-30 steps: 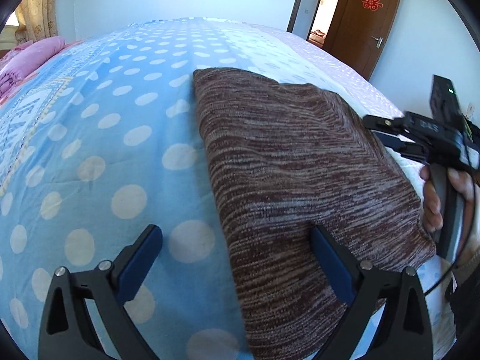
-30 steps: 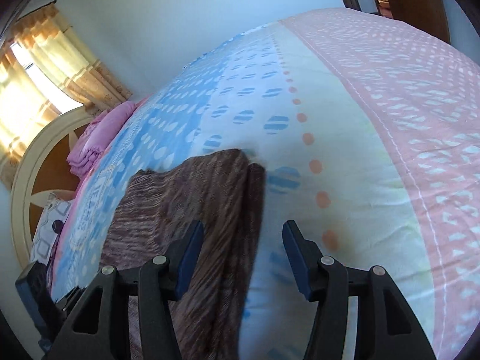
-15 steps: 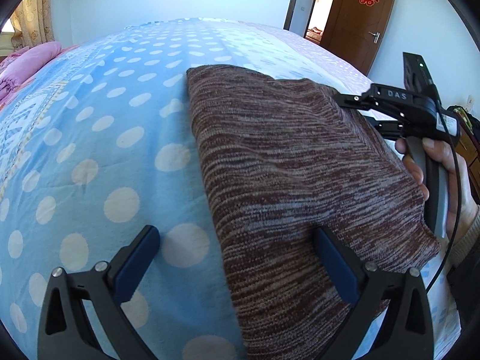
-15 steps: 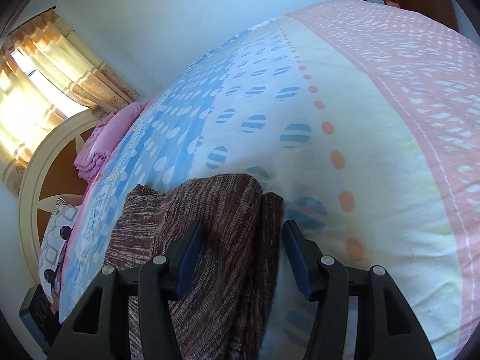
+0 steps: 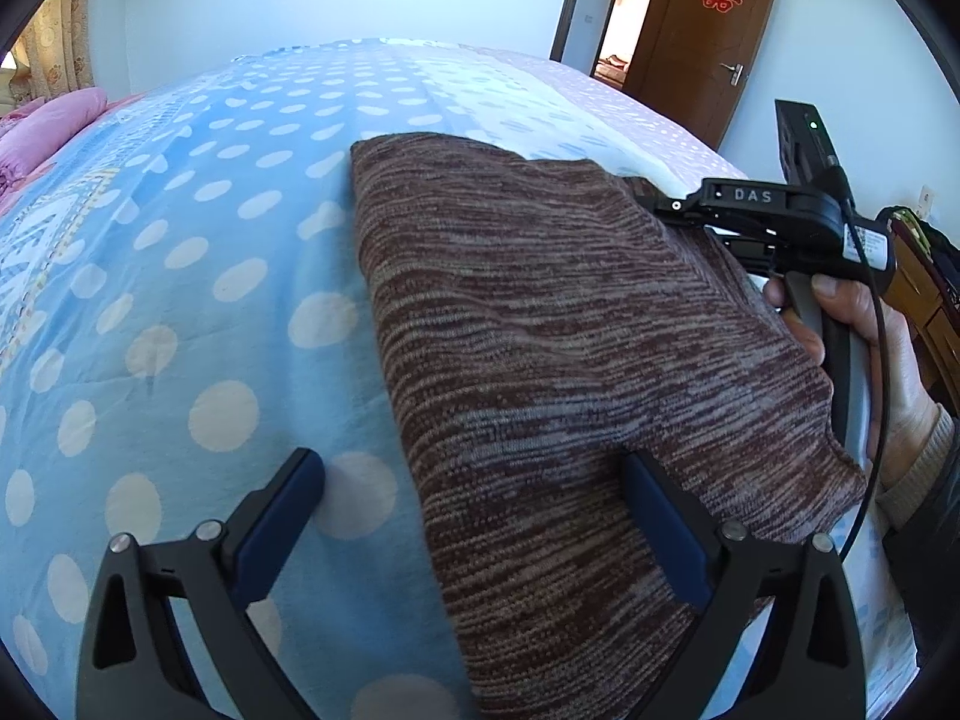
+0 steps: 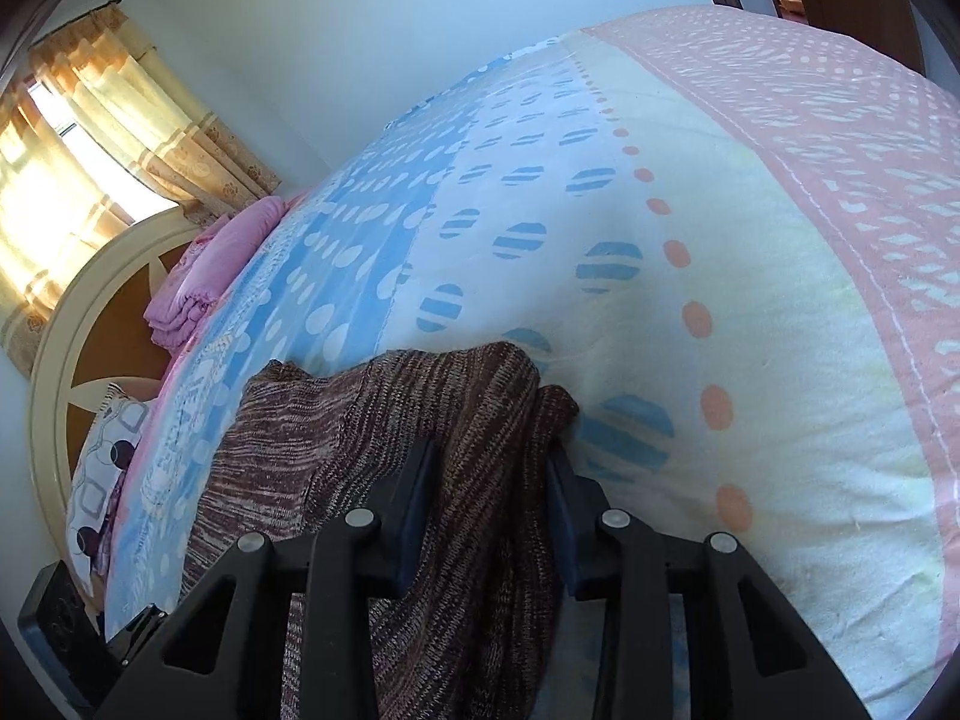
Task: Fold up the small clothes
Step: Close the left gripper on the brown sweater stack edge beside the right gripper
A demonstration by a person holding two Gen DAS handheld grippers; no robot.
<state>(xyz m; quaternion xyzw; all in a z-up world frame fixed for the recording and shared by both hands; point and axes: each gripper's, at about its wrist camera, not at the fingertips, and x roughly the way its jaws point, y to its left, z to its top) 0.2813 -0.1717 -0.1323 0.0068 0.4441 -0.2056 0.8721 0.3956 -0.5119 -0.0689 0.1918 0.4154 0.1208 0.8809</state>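
a folded brown knitted garment (image 5: 570, 330) is lying on a bed (image 5: 198, 276) covered in a blue, white and pink dotted quilt. the left gripper (image 5: 474, 516) is hanging with its jaws spread wide, one finger over the quilt and the other over the garment's near edge, gripping nothing. the right gripper (image 6: 489, 480), held in a person's hand (image 5: 864, 336), has just been closing its jaws and is pinching the garment's far right edge between its pads.
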